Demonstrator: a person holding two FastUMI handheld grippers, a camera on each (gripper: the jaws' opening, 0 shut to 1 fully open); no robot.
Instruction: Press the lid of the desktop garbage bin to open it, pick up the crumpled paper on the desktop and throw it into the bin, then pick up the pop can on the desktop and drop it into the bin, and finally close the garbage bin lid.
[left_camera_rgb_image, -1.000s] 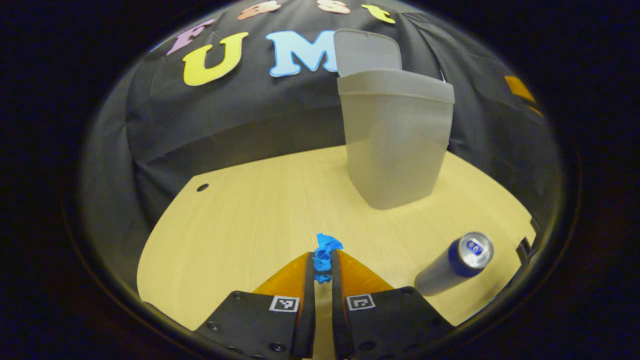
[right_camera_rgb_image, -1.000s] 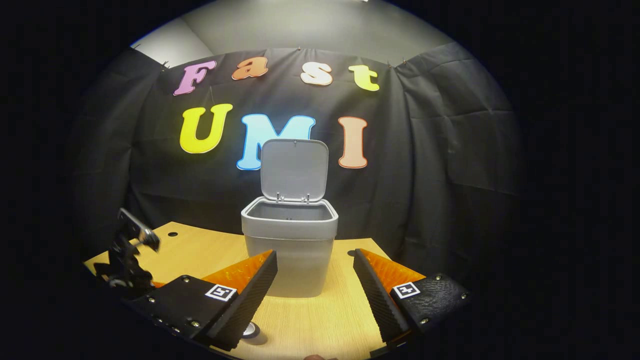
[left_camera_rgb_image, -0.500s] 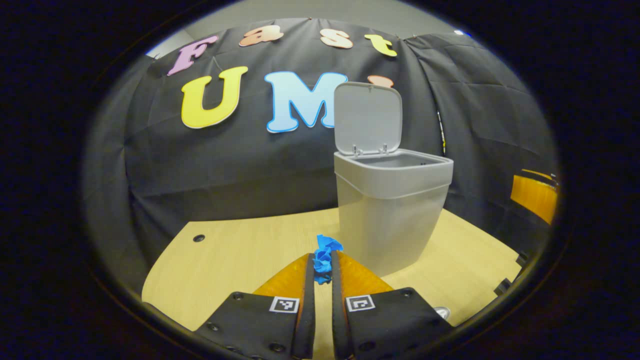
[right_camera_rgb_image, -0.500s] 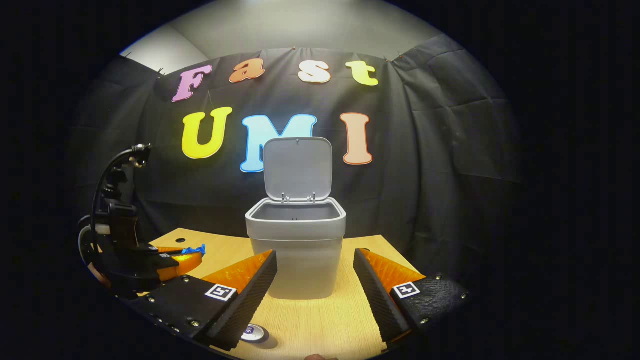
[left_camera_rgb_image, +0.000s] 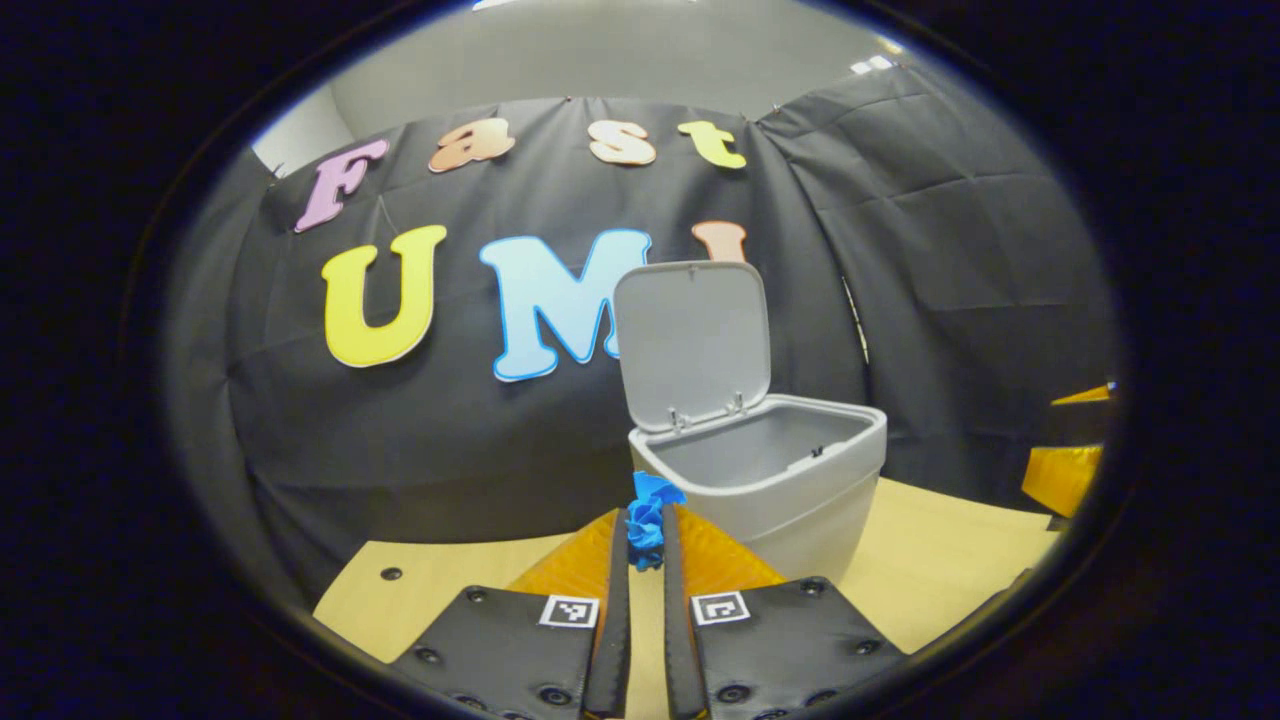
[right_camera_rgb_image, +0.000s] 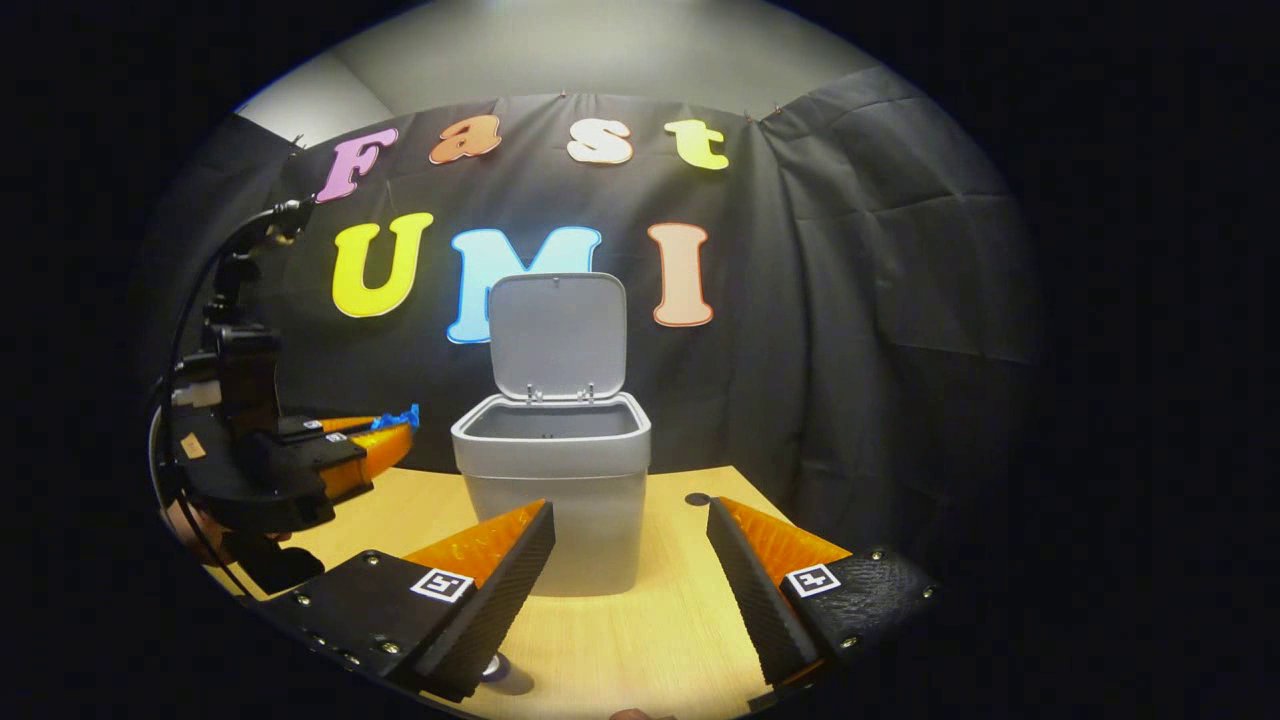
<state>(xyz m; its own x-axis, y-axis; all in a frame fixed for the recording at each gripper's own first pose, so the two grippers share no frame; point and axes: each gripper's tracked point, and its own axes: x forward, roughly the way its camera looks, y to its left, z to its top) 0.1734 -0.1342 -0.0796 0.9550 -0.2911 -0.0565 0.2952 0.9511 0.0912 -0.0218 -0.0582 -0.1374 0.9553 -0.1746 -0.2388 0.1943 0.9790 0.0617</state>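
Left tool (left_camera_rgb_image: 645, 545): fingers pressed together on the blue crumpled paper (left_camera_rgb_image: 648, 518), which sticks out past the tips. It's held level above the counter (left_camera_rgb_image: 930, 570), just short of the bin's near-left rim. In the right gripper view the same left tool (right_camera_rgb_image: 385, 445) sits left of the bin at rim height, paper (right_camera_rgb_image: 397, 418) at its tip.

Right tool (right_camera_rgb_image: 630, 560): fingers spread wide, nothing between them, low over the counter's near edge, pointing at the bin. Top of the can (right_camera_rgb_image: 490, 668) pokes out under its left finger, on the counter.

Bin (right_camera_rgb_image: 553, 480): stands toward the counter's far edge, lid (right_camera_rgb_image: 556, 335) flipped upright at the back. The part of the inside that shows (left_camera_rgb_image: 765, 455) holds nothing.
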